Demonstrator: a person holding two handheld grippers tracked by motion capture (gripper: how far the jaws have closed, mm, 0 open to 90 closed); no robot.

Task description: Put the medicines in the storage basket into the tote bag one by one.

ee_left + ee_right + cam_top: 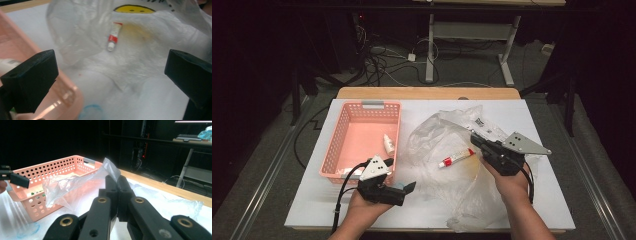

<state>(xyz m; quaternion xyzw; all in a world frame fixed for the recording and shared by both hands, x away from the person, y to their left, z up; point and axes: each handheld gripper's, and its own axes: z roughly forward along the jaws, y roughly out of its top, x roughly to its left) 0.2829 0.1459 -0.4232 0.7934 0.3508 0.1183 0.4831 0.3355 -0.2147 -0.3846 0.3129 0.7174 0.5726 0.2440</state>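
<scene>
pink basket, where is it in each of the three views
High view: the pink basket sits left of centre, beyond the left gripper.
Left gripper view: its rim runs down the left edge.
Right gripper view: it stands at middle left.
Shared landmark: the clear plastic bag lies beside it.

We see a salmon-pink basket (343,131) dotted with rows of round holes, a small white bottle (388,144) inside it. The clear plastic bag (452,165) bears a yellow smiley face (134,9) with black marks. The tube (113,36) is white with red bands. The table (312,200) is white, edged in pale wood.
</scene>
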